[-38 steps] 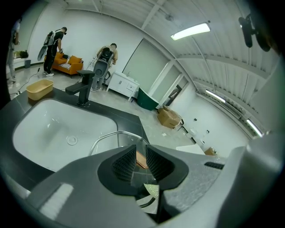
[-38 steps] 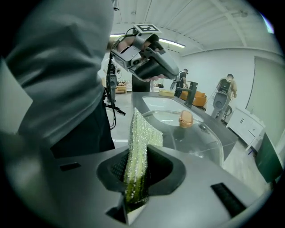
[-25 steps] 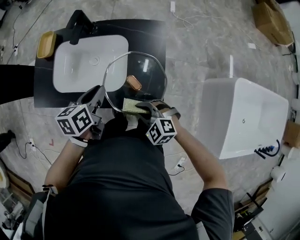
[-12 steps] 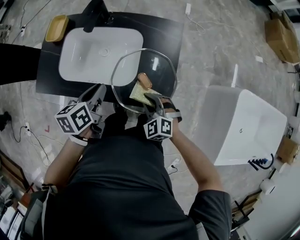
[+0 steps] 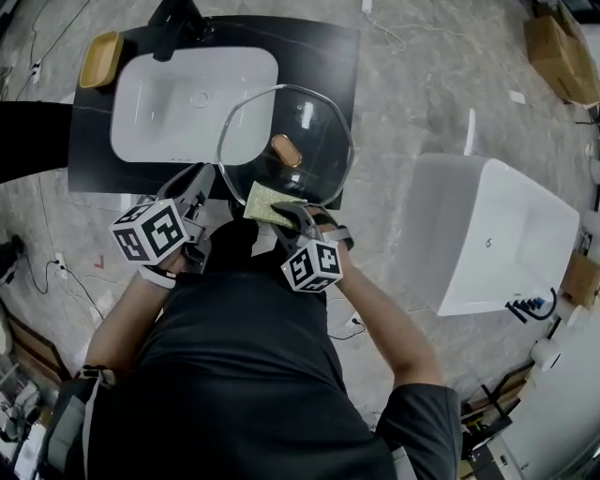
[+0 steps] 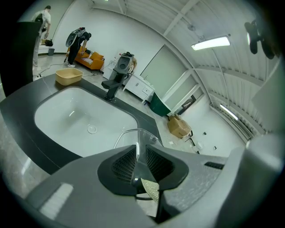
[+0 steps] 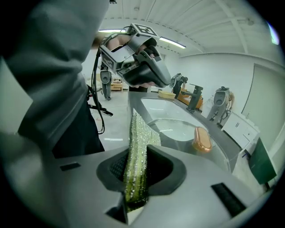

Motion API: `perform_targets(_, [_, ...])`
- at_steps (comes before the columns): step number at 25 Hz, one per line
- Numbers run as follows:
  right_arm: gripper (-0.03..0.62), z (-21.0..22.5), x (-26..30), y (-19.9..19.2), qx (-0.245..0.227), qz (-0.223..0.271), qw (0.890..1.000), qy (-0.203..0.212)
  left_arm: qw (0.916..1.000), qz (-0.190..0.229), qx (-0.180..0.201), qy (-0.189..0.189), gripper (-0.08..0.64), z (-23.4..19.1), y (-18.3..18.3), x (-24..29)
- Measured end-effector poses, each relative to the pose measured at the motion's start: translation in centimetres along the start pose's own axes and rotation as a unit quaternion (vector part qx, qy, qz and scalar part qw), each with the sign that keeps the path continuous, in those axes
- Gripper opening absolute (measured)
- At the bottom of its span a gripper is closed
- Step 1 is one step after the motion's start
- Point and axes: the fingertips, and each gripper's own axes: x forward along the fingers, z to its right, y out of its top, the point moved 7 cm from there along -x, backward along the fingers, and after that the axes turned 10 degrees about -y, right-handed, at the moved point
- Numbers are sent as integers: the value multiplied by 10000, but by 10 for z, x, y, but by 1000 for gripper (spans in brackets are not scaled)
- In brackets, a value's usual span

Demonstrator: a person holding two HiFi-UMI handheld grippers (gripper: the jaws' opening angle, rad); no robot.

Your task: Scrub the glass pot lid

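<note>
The right gripper [image 5: 284,217] is clamped on a yellow-green sponge [image 5: 265,202], which sits at the near rim of the glass pot lid [image 5: 319,164]. Just left, the left gripper [image 5: 208,178] pinches the lid's left rim. The lid is held above the dark worktop [image 5: 323,56] and overlaps the right side of the white sink [image 5: 159,103]. Farther off stand a faucet [image 5: 173,19] and a wooden dish [image 5: 100,59].
</note>
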Motion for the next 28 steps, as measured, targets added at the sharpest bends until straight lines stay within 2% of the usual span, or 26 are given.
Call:
perform_targets(5, [55,-17,-2,1,224,35,9992,329,9999,-61,71,-110,71,1,3,2])
perform_targets(8, [55,-13,-4,12,357,47,9989,306,9998,-20,81,-172,71,1,6,1])
perform_targets(12, [55,33,-14,63,1069,565,9927,-38,9995,178,53,-241,71,1,17,-11])
perform_targets(14, [55,70,-17,94,1096,866,9896,-347,9992,335,17,-238,71,-1,23,-20])
perform_targets(16, [55,109,-13,115,875,992,9891,-641,9984,516,-38,-210,71,-5,26,-30])
perform_targets(18, [55,146,1,121,622,845,9910,-829,9973,709,-127,-147,69,-9,28,-42])
perform_targets(22, [55,201,46,103,681,-130,9934,-909,9938,1035,-404,33,71,-23,26,-68])
perform_targets(25, [55,212,79,90,936,-559,9911,-760,9901,1237,-642,188,69,-38,21,-87])
perform_targets(28, [55,209,112,81,818,-755,9928,-438,9855,1425,-832,394,69,-52,13,-105])
